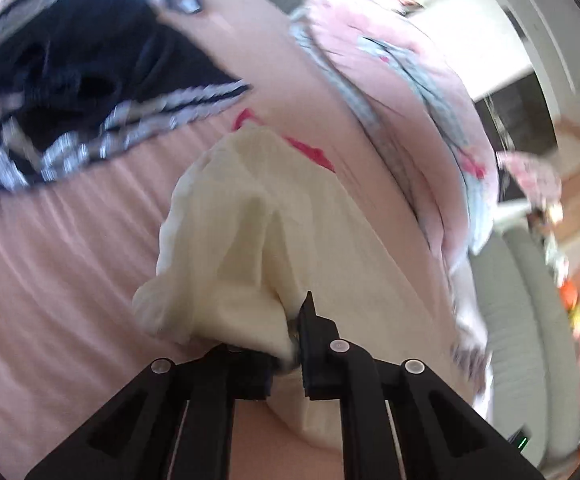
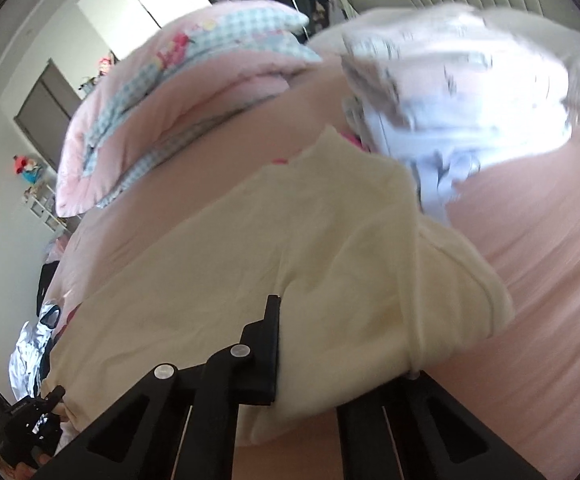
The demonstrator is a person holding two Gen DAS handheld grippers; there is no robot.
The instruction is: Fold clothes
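The left gripper is pinching a bunched edge of a cream ribbed knit garment, its jaws pressed together on the cloth. The right gripper is holding the same garment's other end: the fabric is draping over and between its jaws, one finger hidden beneath, so I judge them clamped on it.

Ahead of both jaws the garment is hanging and sagging onto a pink striped bed sheet.

The left hold is taking only a small tuft, so the cloth could slip free. The sagging middle could crease or fold unevenly.

Beyond, up and left of the left jaws, a dark navy garment with white-striped trim is lying where the cream cloth could snag it. Farthest, a pink quilt with blue gingham patches is lying heaped.
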